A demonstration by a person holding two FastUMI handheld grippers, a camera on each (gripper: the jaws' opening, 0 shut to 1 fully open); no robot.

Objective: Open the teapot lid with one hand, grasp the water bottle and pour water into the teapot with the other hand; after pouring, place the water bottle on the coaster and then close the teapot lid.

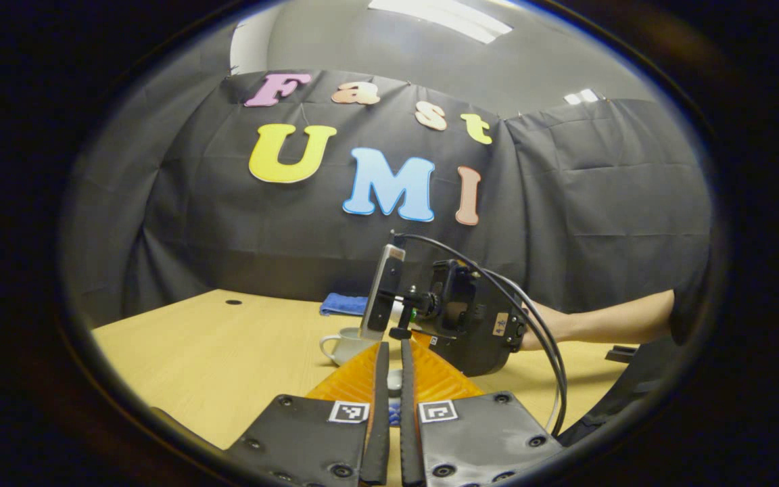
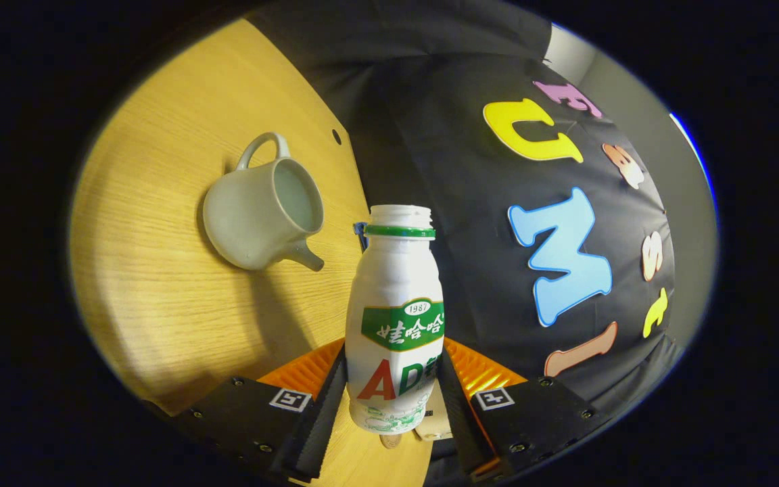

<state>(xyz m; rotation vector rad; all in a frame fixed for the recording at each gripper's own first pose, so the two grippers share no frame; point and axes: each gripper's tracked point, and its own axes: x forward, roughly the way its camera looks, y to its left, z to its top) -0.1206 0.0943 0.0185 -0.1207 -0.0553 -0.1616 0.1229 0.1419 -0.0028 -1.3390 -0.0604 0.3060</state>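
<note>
Step in hand: pouring is about to begin, with the teapot open and the bottle lifted.

1. Left gripper view. The counter (image 1: 227, 352) carries the teapot (image 1: 343, 345), just left of and beyond the left tongs (image 1: 394, 346). These tongs are pressed almost together on a small pale piece in the narrow gap. This is judged to be the lid (image 1: 395, 383) (only a sliver shows, so the identification is not certain). To the right, a hand (image 1: 544, 326) holds the right tongs (image 1: 460, 318) near the teapot.

2. Right gripper view. The teapot (image 2: 261, 213) stands on the counter (image 2: 159, 270) at the left with its mouth uncovered and its spout towards the bottle. At the centre, the right tongs (image 2: 395, 358) pinch the bottle (image 2: 396, 304) at its lower body. The bottle is uncapped and its mouth is not yet over the teapot.

3. Next move. Carry the bottle mouth over the teapot opening, then tip it slowly, because the opening is small. Hold the lid clear of the stream until pouring ends
</note>
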